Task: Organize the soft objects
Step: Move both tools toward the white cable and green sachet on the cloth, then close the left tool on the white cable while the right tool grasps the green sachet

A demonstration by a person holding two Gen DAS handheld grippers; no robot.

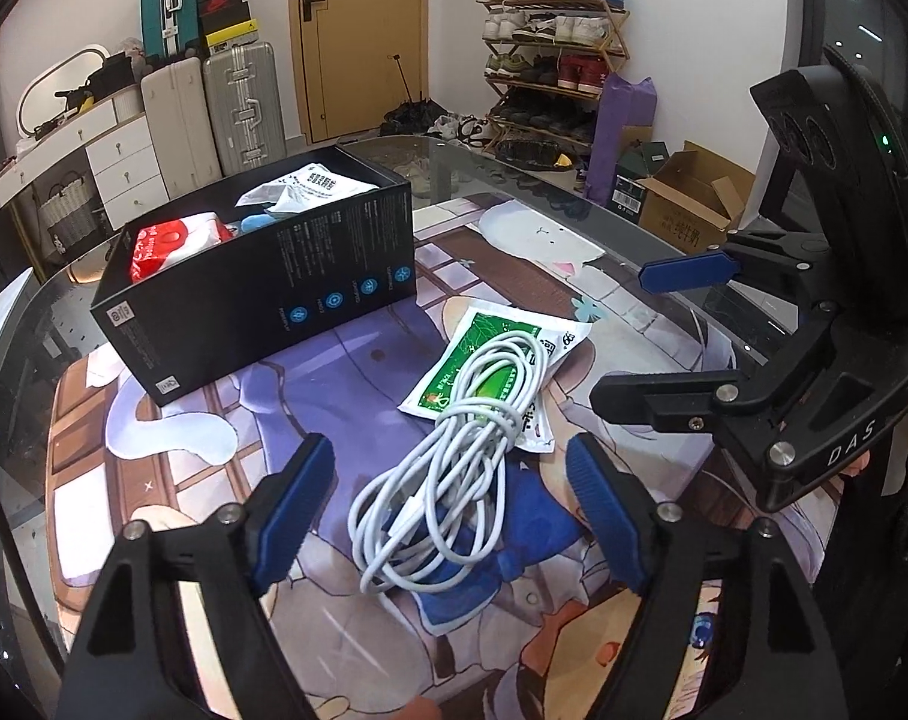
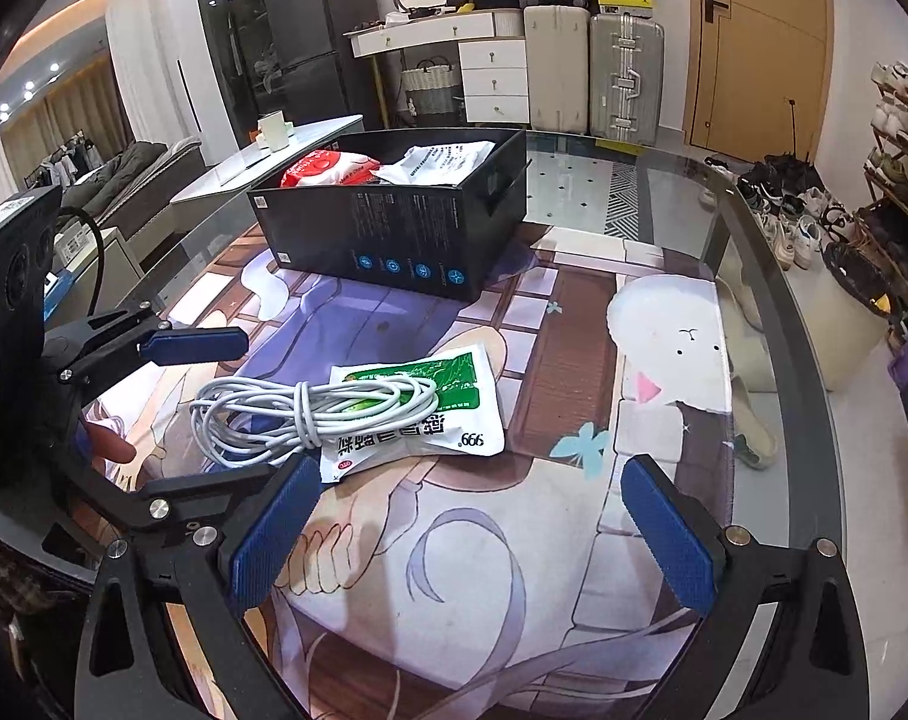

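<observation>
A coiled white cable (image 1: 448, 474) lies on the printed mat, partly over a green and white sachet (image 1: 490, 360). My left gripper (image 1: 451, 495) is open, its blue pads on either side of the coil's near end, just above the mat. My right gripper (image 2: 472, 528) is open and empty, near the sachet (image 2: 418, 414) and the cable (image 2: 298, 414). It also shows at the right of the left wrist view (image 1: 652, 336). A black box (image 1: 262, 276) behind holds a red and white pack (image 1: 172, 243) and a white pouch (image 1: 307, 186); it also shows in the right wrist view (image 2: 394, 222).
The printed mat (image 2: 454, 570) covers a glass table (image 2: 748, 240). Suitcases (image 1: 214, 108), a white dresser (image 1: 94, 144), a shoe rack (image 1: 550, 60) and a cardboard box (image 1: 688, 204) stand on the floor beyond the table.
</observation>
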